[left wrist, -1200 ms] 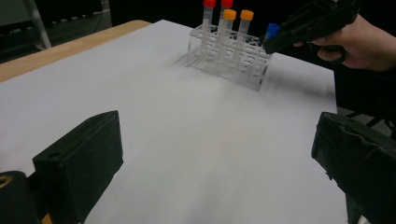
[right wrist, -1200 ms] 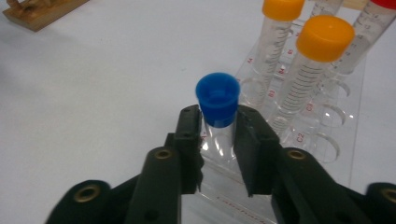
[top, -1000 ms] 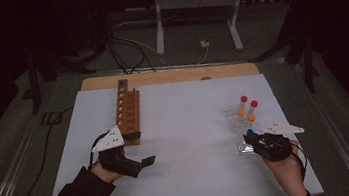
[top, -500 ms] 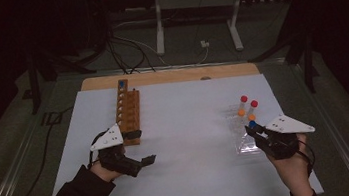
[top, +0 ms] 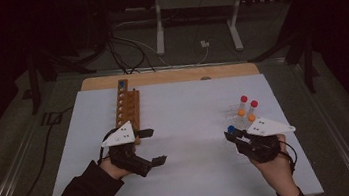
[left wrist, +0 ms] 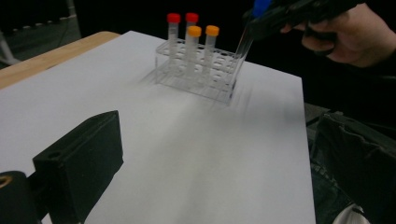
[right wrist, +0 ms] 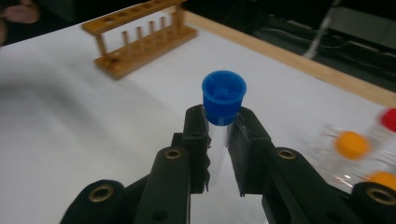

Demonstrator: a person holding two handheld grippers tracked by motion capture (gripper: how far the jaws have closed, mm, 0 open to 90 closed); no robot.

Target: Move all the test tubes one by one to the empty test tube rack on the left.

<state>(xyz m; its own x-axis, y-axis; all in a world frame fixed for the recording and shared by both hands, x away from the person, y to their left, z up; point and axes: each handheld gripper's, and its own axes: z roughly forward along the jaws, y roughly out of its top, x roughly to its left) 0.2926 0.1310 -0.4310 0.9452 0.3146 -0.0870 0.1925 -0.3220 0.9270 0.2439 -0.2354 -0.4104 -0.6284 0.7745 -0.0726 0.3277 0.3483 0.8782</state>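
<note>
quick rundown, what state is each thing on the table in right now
right hand-held gripper: shut on the blue-capped tube
blue-capped tube: capped, lifted out of the clear rack, tilted
left hand-held gripper: open, holding nothing
clear rack: on the sheet, four tubes upright in it
red-capped tubes: capped, seated in the clear rack
orange-capped tubes: capped, seated in the clear rack
wooden rack: one blue-capped tube at its far end

- Blue-capped tube [right wrist: 223, 105]: lower body hidden btwn right gripper [right wrist: 219, 140] pads.
- Clear rack [right wrist: 345, 161]: blurred, cut off at right edge.
- Left gripper [left wrist: 205, 154]: right jaw cropped by frame edge.
</note>
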